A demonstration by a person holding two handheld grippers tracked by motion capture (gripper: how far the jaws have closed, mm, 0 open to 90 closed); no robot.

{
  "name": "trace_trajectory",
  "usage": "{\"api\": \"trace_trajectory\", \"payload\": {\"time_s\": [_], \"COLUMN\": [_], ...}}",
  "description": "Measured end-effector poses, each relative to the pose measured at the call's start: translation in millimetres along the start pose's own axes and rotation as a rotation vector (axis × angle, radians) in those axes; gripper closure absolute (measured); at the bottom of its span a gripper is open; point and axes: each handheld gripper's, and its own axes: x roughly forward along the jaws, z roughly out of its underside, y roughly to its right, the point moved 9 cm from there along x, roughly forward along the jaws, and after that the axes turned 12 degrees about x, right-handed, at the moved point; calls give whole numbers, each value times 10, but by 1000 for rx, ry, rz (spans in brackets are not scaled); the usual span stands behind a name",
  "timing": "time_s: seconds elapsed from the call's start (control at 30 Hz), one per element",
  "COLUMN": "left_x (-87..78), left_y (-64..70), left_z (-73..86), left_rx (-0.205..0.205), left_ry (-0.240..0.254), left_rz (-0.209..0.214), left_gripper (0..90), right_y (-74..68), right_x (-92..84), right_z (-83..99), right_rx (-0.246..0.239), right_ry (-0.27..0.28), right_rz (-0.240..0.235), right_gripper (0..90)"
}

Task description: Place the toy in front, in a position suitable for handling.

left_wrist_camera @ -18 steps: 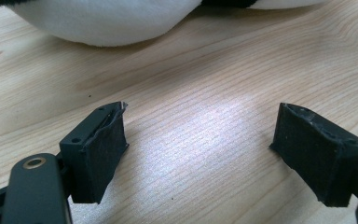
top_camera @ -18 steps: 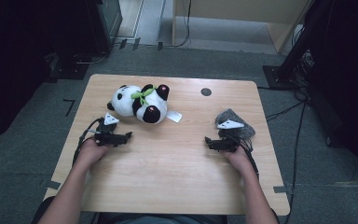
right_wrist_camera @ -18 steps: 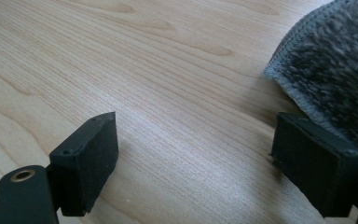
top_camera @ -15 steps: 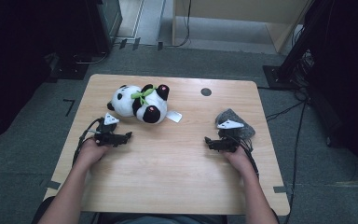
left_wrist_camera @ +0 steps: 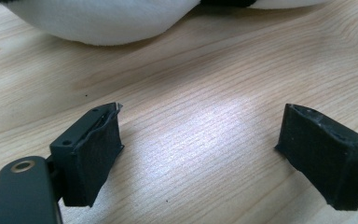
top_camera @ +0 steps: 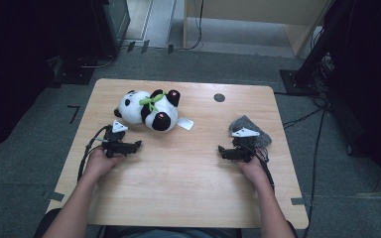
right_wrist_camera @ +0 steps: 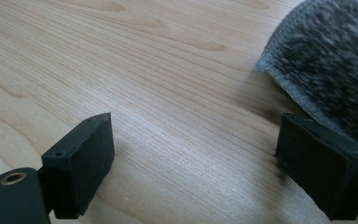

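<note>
- One soft black-and-white plush panda point(top_camera: 148, 109) lies on its side at the far left of the light wooden desk point(top_camera: 188, 183); likely light and squashy, best pinched at a limb.
- Left claw point(top_camera: 138, 145) sits just beside it, jaws wide, empty.
- Right claw point(top_camera: 222, 150) gapes empty beside a crumpled grey knitted cloth point(top_camera: 250, 130).

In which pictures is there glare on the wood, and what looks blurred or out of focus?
Left gripper view: a bright glare patch on the table between the open jaws; the toy panda at the top edge looks soft. Right gripper view: weaker sheen on the wood, and the grey cloth is blurred. High view: even light, dark surroundings, slightly grainy.
</note>
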Motion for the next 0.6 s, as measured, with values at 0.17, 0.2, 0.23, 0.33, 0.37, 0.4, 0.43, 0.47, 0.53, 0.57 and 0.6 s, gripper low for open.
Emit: {"api": "trace_trajectory", "payload": {"time_s": [0.17,0.2,0.23,0.33,0.37,0.4,0.43,0.47,0.53,0.57,0.6], "left_x": [1,3,3,1,2,4,4,5,7,10,12], "left_y": [1,4,4,6,6,5,5,5,3,1,-1], "left_z": [-2,-3,-3,-2,-3,-5,-5,-5,-7,-12,-17], "left_rx": [-3,-6,-8,-13,-15,-16,-16,-16,-13,-9,-13], "left_ry": [-1,-2,-2,-4,-5,-5,-5,-5,-5,-4,-12], "left_rz": [-3,-5,-7,-12,-14,-16,-16,-16,-14,-11,-9], "left_gripper": [126,125,124,123,123,122,122,122,122,123,123], "right_y": [7,9,9,9,10,7,5,6,6,6,6], "right_x": [-5,-4,-3,-3,-3,-2,-2,0,2,2,2], "right_z": [7,7,6,7,7,8,9,8,7,7,7], "right_rx": [15,15,17,18,17,22,25,24,27,26,26], "right_ry": [3,3,3,2,2,3,2,2,2,2,2], "right_rz": [17,19,20,21,22,25,28,29,31,31,32], "right_gripper": [98,94,93,91,90,87,84,82,81,81,81]}}
